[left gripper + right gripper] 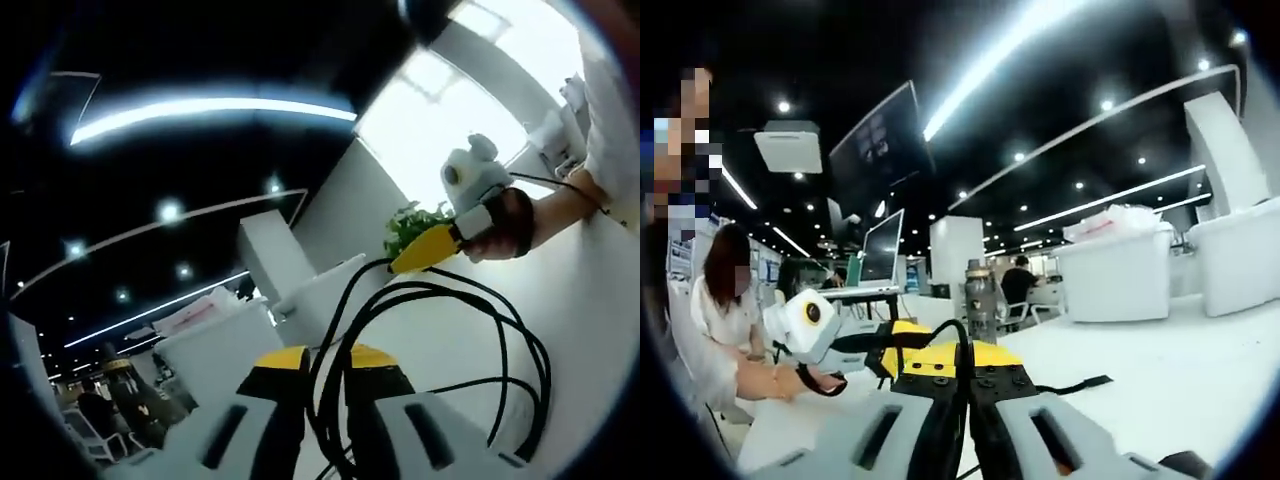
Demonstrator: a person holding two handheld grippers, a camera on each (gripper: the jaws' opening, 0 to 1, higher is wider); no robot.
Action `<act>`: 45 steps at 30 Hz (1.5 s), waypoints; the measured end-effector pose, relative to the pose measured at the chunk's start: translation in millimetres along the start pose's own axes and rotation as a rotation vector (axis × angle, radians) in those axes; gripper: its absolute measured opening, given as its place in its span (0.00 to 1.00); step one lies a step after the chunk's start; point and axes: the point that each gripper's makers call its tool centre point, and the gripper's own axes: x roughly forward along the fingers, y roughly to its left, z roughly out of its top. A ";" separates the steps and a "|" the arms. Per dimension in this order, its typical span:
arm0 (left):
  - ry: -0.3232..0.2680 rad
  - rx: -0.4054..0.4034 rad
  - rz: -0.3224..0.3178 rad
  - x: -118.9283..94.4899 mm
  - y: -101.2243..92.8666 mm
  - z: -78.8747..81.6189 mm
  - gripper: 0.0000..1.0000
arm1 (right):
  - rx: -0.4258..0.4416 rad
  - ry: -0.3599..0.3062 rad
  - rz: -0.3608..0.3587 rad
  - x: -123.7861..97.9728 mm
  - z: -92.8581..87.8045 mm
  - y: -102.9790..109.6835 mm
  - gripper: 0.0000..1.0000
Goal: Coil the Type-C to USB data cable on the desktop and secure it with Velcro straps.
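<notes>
Jaws of both grippers pinch the black cable: the left gripper (325, 375) holds several bunched strands, the right gripper (962, 380) a single strand rising between its yellow tips. Loose loops of the cable (500, 345) hang and sprawl over the white counter (590, 290) between them. Since the loops look uneven, I judge that a slackened pinch could let the coil spring apart or tangle. A metal bottle (981, 300) stands just beyond the right gripper, and white bins (1120, 275) sit farther back.
</notes>
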 end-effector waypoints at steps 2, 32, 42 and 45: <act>0.002 -0.010 0.002 -0.6 1.6 -1.1 0.16 | 0.026 0.002 0.035 0.4 -0.8 6.4 0.01; 0.009 0.093 0.048 -10.2 22.3 17.6 0.04 | 0.342 0.393 -0.135 -5.5 -116.7 -40.8 0.19; -0.053 0.068 0.046 -14.3 18.7 34.1 0.04 | 0.486 0.418 -0.071 6.7 -125.2 -14.5 0.19; -0.062 0.081 0.026 -13.2 11.7 37.0 0.04 | 0.464 0.465 -0.078 5.7 -137.9 -10.8 0.19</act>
